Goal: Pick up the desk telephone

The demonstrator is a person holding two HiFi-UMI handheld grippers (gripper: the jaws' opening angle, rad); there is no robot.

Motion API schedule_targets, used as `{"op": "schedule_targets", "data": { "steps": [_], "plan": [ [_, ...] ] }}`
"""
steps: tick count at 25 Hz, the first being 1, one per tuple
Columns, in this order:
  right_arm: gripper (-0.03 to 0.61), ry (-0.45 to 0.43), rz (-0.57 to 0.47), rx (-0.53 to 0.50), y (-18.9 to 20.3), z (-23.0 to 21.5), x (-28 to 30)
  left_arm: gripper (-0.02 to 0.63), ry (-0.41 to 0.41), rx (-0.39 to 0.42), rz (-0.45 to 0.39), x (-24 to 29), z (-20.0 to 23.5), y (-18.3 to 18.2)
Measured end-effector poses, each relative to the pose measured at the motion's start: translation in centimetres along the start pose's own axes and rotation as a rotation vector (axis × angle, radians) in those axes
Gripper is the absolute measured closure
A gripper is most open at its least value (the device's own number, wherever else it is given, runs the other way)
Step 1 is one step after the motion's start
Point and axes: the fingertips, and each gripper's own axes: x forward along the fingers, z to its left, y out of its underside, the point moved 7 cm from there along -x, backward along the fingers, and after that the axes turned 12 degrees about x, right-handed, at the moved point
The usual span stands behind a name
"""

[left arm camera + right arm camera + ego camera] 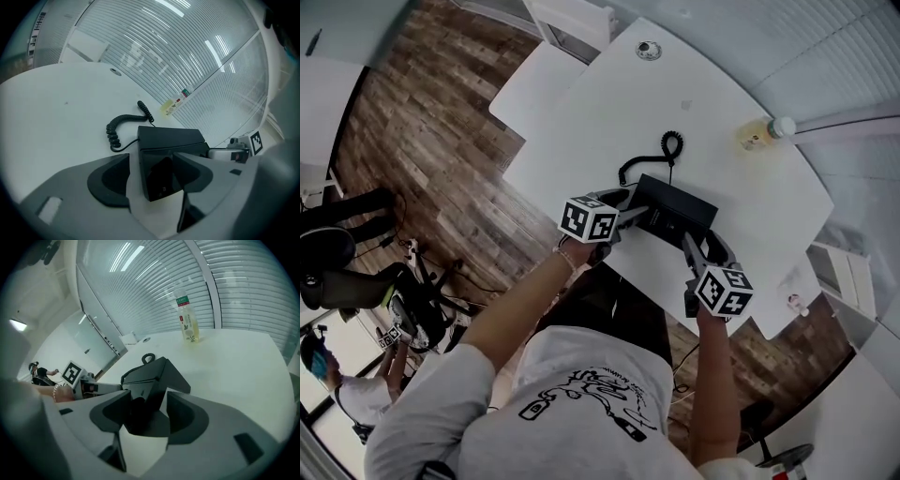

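Observation:
A black desk telephone (677,212) sits on the white table (609,112) near its front edge, with its coiled cord (664,152) trailing away behind it. My left gripper (629,206) is at the phone's left end and my right gripper (706,246) at its right end. In the left gripper view a corner of the telephone (164,150) lies between the wide jaws of the left gripper (152,161), with bare table showing beside it. The right gripper view shows the telephone (150,376) end between the spread jaws of the right gripper (147,401), also with a gap. Both are open.
A clear drink bottle (761,134) stands at the table's far right, also seen as the bottle (187,317) behind the phone. A round cable port (648,50) is at the far edge. Wood floor, a dark chair (328,253) and a person (337,384) lie left.

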Motion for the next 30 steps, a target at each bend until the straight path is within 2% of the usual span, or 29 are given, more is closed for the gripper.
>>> {"op": "schedule_targets", "data": {
  "steps": [1,2,3,8,30],
  "plan": [
    [0.362,-0.014,-0.002,0.014,0.1,-0.1,0.1,0.343,0.012,-0.006,0.001,0.1,-0.1,0.0],
    [0.365,-0.023,-0.001,0.023,0.2,-0.2,0.1,0.396,0.022,-0.014,0.003,0.2,-0.2,0.0],
    [0.37,-0.029,0.004,0.028,0.2,-0.3,0.1,0.407,0.023,-0.019,0.006,0.2,-0.4,0.1],
    [0.385,-0.037,0.017,0.011,0.0,-0.1,-0.9,0.407,-0.003,-0.007,0.019,-0.1,-1.5,-0.2],
    [0.39,-0.185,-0.065,-0.062,-5.7,7.4,-11.2,0.411,-0.087,0.081,-0.131,-10.9,-11.0,-7.4]
  ]
}}
